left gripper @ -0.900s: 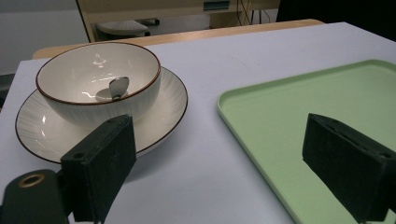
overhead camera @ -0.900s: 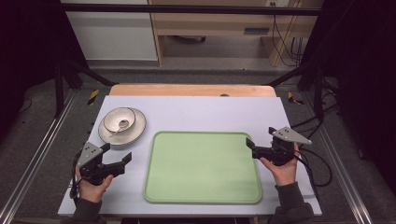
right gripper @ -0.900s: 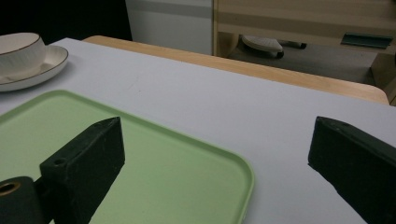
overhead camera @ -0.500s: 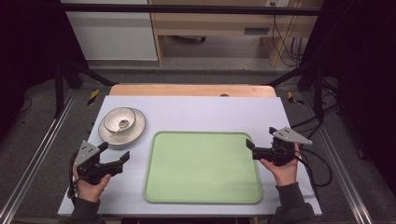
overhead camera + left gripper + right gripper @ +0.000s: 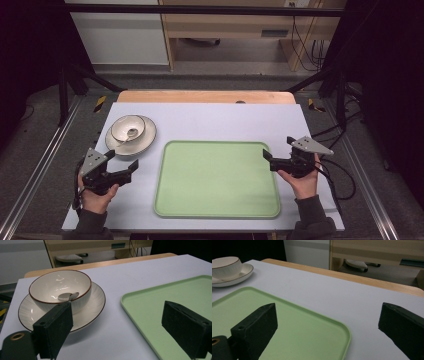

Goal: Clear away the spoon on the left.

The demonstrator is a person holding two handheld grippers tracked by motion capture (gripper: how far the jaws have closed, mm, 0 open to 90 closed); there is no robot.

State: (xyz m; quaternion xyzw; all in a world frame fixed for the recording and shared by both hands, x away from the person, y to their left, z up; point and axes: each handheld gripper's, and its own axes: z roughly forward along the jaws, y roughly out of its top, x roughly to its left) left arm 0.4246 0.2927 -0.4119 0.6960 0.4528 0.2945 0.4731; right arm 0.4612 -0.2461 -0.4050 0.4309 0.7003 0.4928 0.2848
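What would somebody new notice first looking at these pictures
The big pale green tray lies empty at the middle of the white table. At its far left corner a white bowl with a brown rim sits on a matching plate, something small and shiny inside it. The left gripper and right gripper flank the tray, both open and holding nothing.

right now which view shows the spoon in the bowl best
The left gripper view: the spoon lies close and clear inside the bowl. The high view shows it small. In the right gripper view the bowl's wall hides its inside.
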